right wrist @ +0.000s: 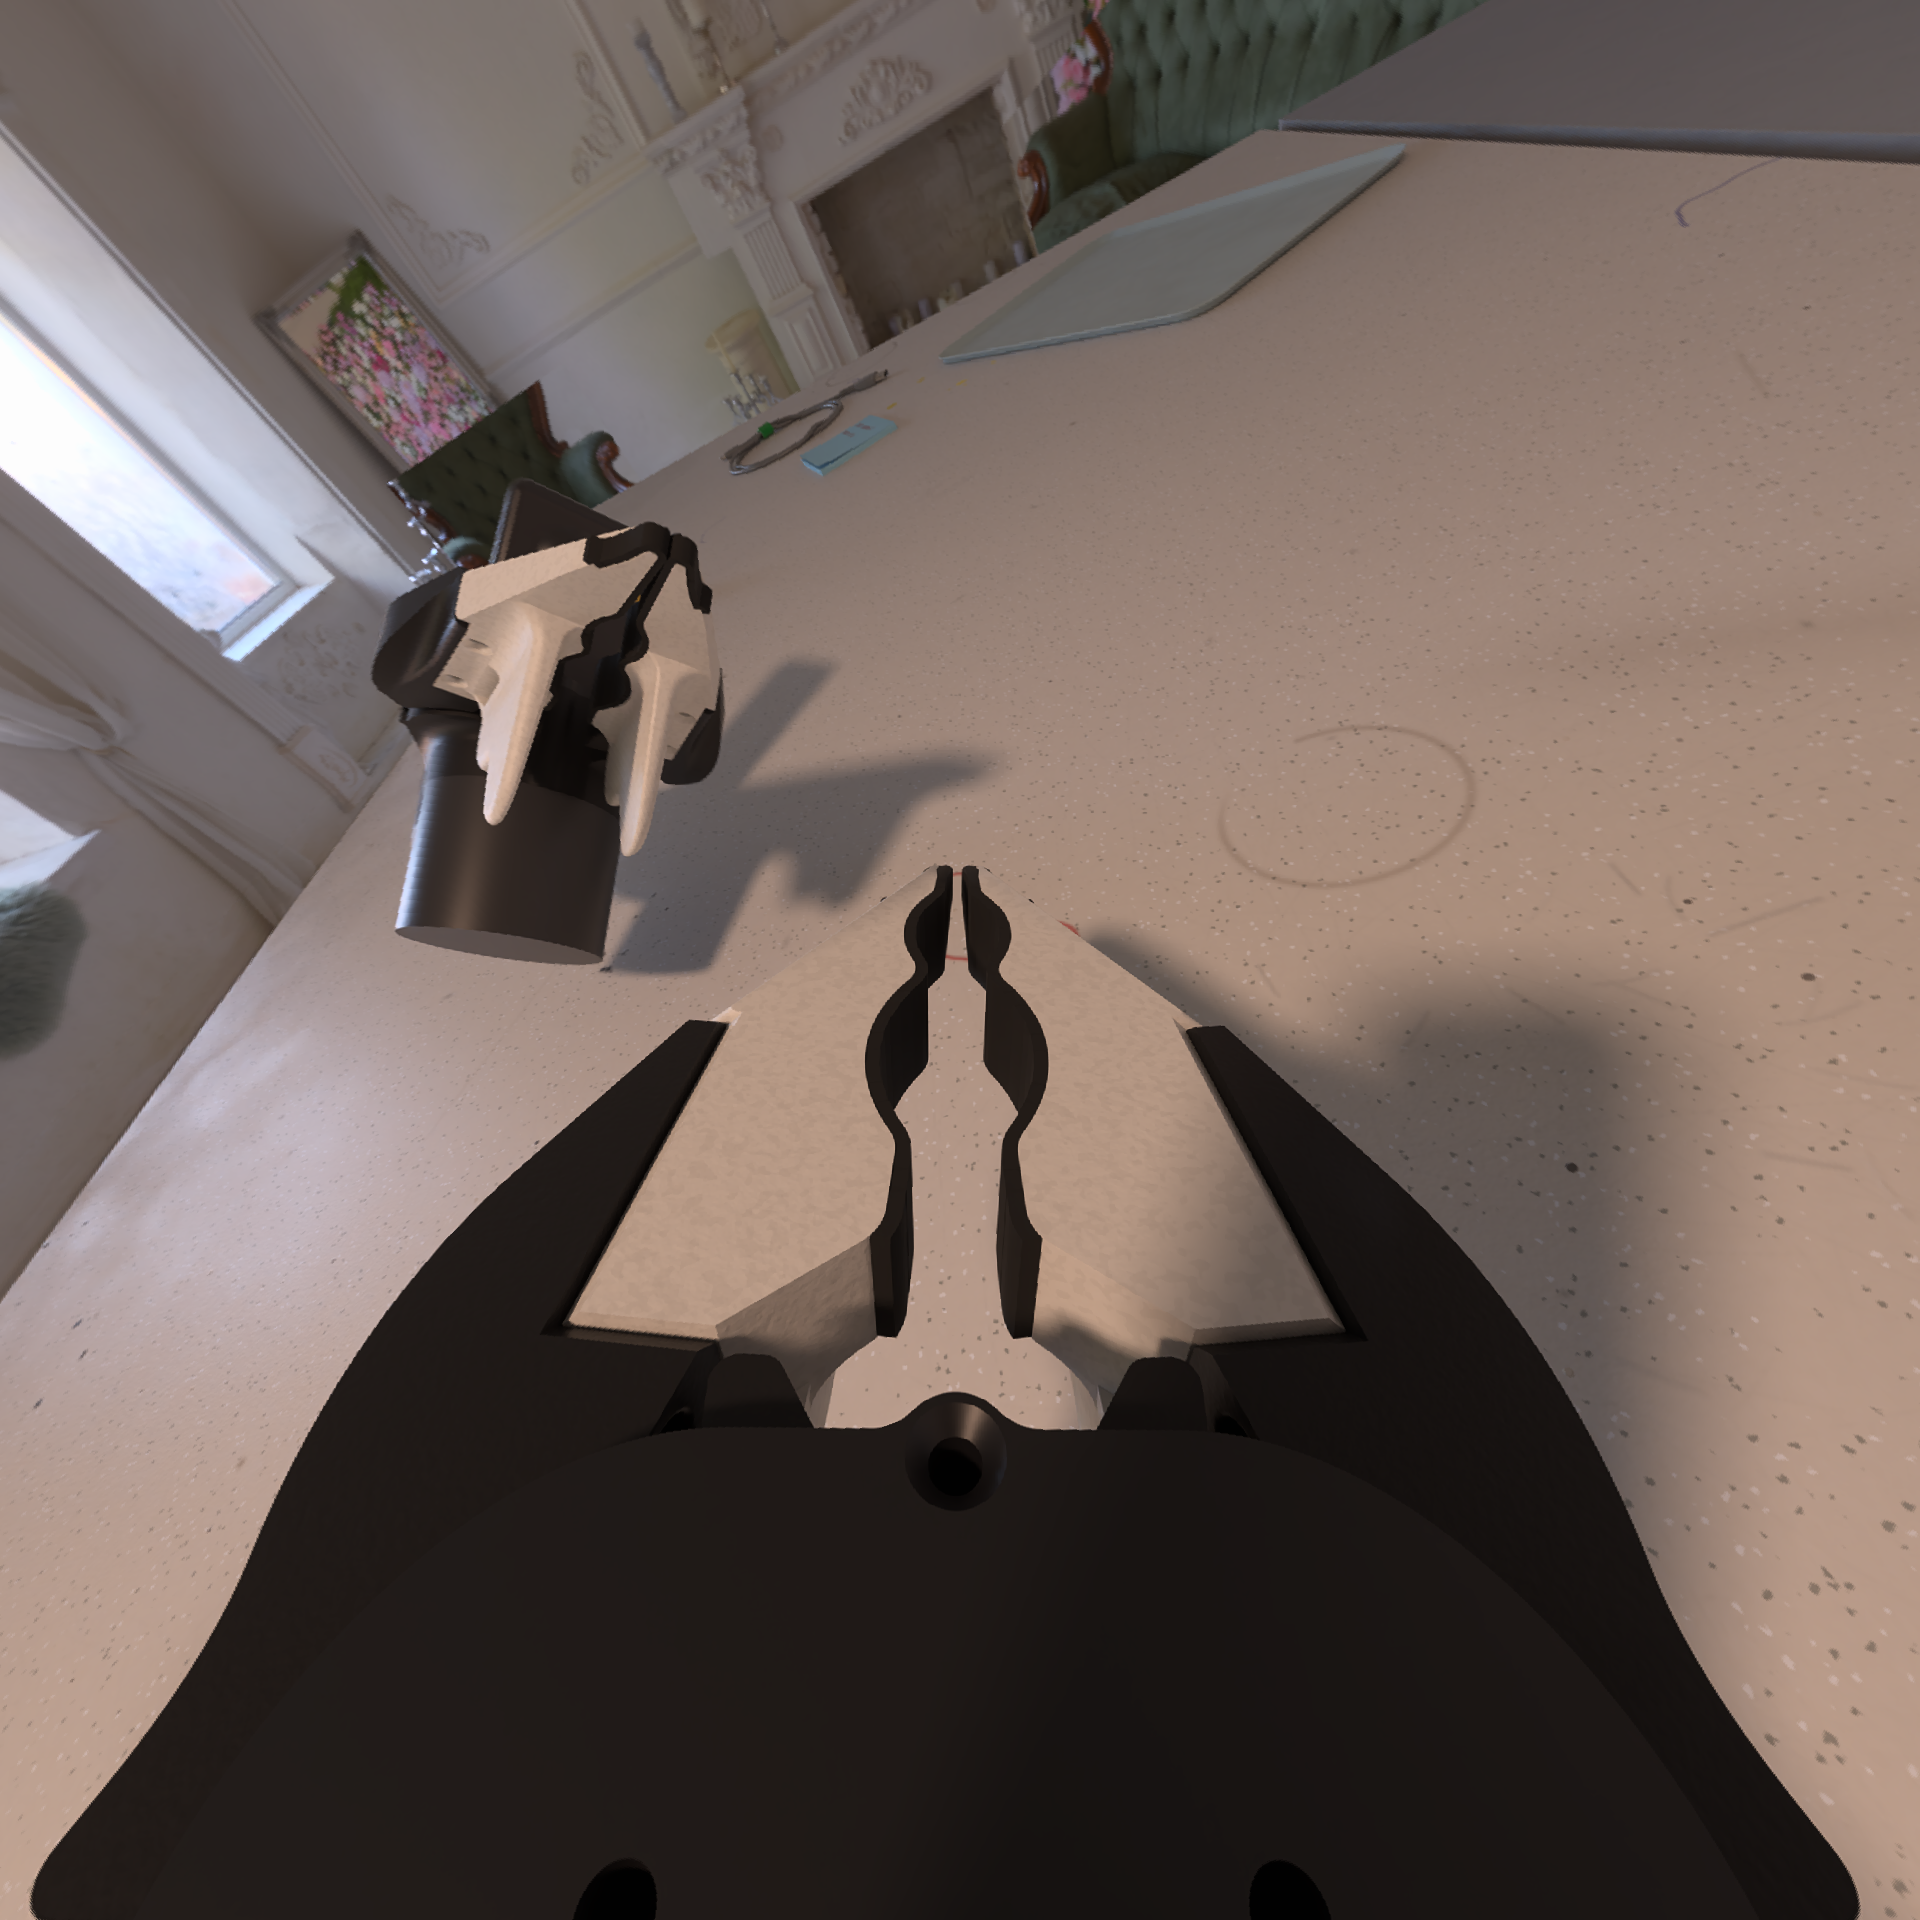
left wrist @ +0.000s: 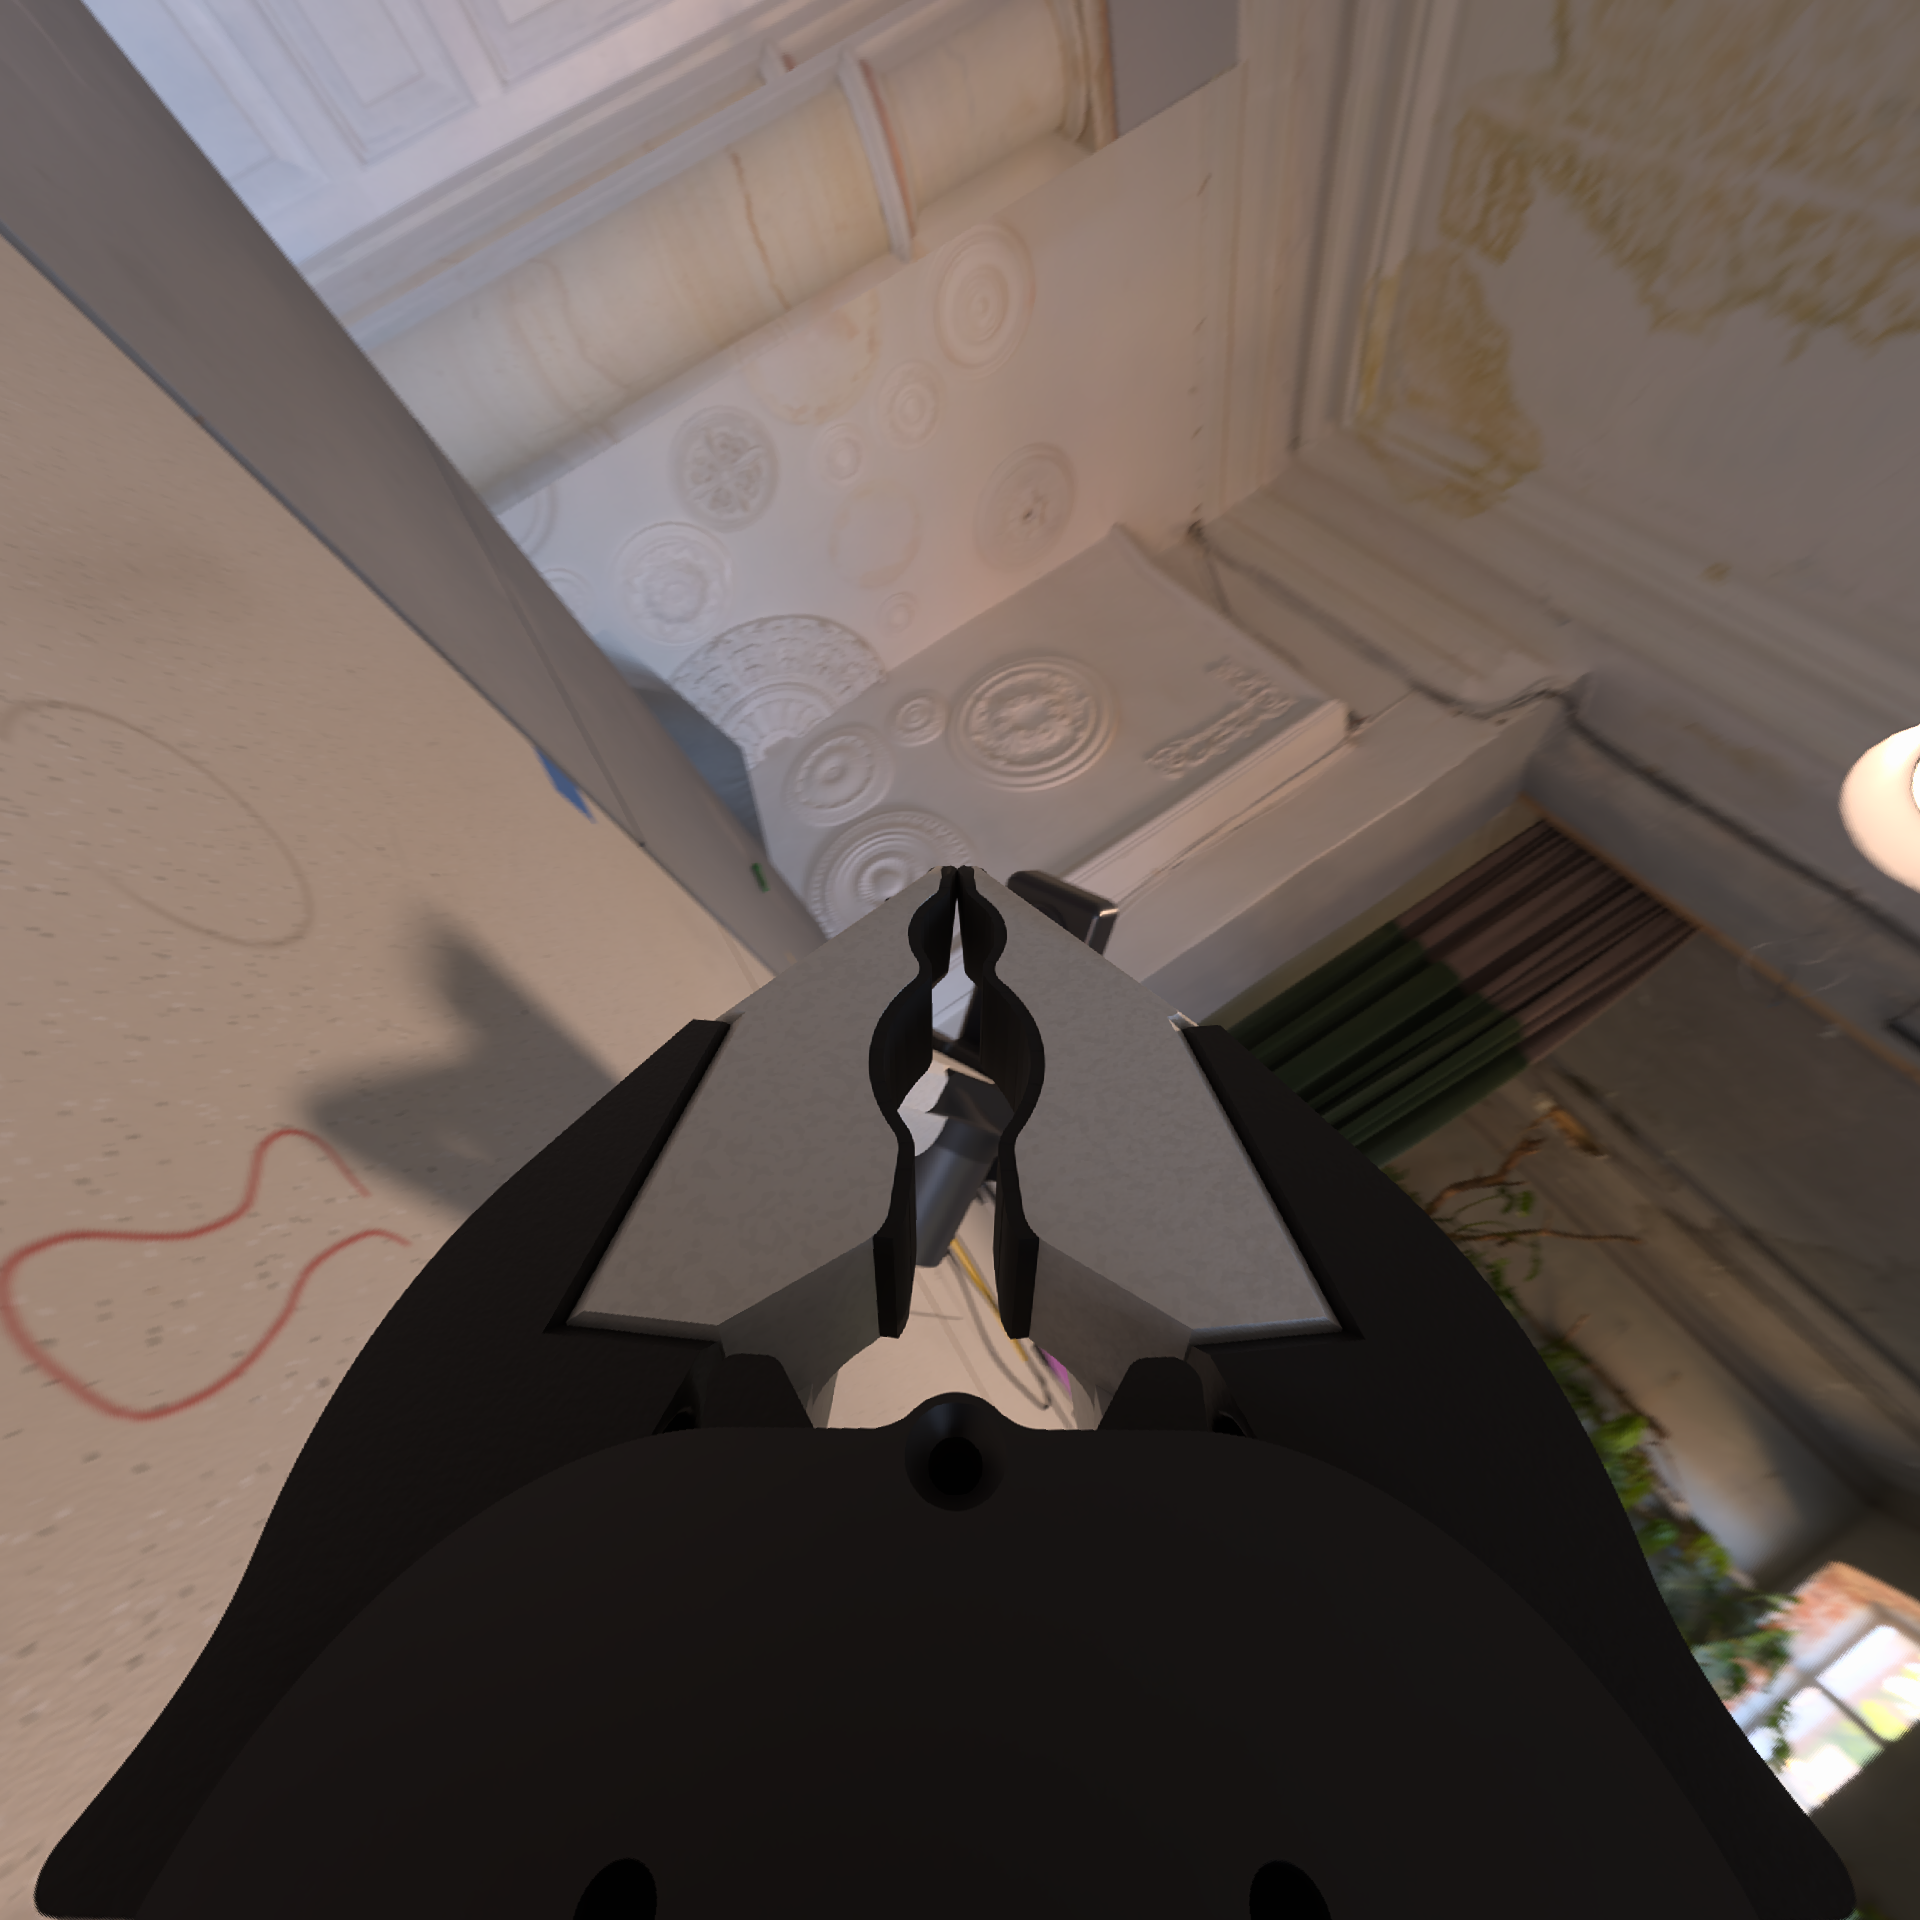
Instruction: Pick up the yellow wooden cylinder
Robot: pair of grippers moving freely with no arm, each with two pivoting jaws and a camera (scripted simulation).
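No yellow wooden cylinder shows in either view. My left gripper [left wrist: 960,873] is shut and empty, its tips touching, and points past the beige speckled table [left wrist: 260,1039] toward the ceiling. My right gripper [right wrist: 957,871] is shut on nothing, with only a hairline gap at the tips, low over the table [right wrist: 1351,1143]. The left gripper also shows in the right wrist view [right wrist: 670,561], up and to the left, hanging above the table near its left edge. Dark parts of the right gripper [left wrist: 1065,906] show behind my left fingers.
A flat pale blue-grey board [right wrist: 1174,281] lies far ahead on the table. A small blue card [right wrist: 847,445] and a grey cable loop [right wrist: 779,436] lie near the far left edge. A grey panel [left wrist: 364,468] borders the table. Red [left wrist: 208,1278] and ring [right wrist: 1345,805] marks are on the surface.
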